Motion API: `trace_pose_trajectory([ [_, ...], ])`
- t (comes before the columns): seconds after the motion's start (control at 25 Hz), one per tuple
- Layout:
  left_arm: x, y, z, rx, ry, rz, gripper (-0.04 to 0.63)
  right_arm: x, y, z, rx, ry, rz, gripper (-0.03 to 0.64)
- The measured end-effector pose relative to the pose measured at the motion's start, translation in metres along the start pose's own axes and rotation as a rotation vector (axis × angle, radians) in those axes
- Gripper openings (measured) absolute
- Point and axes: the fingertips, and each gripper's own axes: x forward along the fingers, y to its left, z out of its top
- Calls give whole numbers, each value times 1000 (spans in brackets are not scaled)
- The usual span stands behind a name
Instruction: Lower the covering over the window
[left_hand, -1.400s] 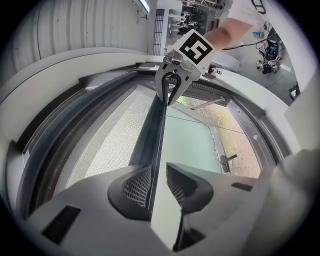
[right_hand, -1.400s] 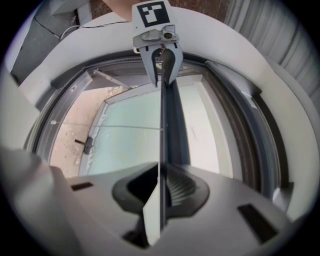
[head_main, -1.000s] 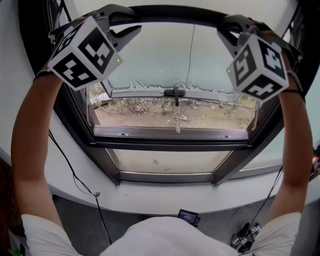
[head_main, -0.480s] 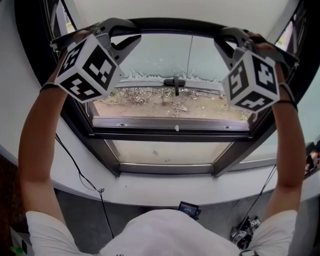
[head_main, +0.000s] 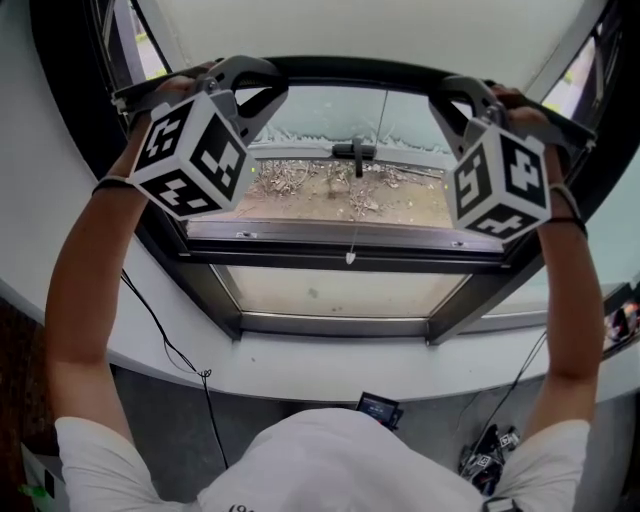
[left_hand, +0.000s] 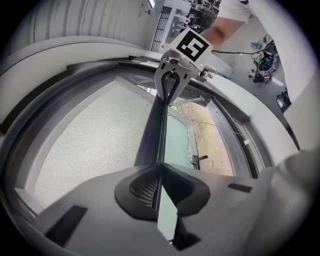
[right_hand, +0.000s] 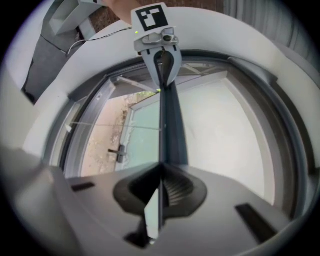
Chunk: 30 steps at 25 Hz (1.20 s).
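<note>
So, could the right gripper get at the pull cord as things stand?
Probably not: the right gripper, jaws having just closed further, is clamped on the bottom bar. The pull cord hangs free at mid-bar, nothing between, but it would have to let go.

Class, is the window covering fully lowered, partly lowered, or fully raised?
Partly lowered: mesh shows above its dark bottom bar; window panes below are uncovered.

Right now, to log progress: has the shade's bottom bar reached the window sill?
No, in the head view the bottom bar hangs near the window's top, with bare glass and outside ground showing below it.
</note>
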Motion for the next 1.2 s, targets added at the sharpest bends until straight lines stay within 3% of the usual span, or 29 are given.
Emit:
trace_pose_trajectory([
  [0.44,1,-30,-7,-38,13,-39,42,1,31,0,24,-1,35,38],
  [0.96,8,-107,-29,-81,35,-147,41,8,111,3,69,-3,165,37],
  [1.2,16,-161,-38,-91,69,-238,41,12,166,-3,76,5,270,35],
])
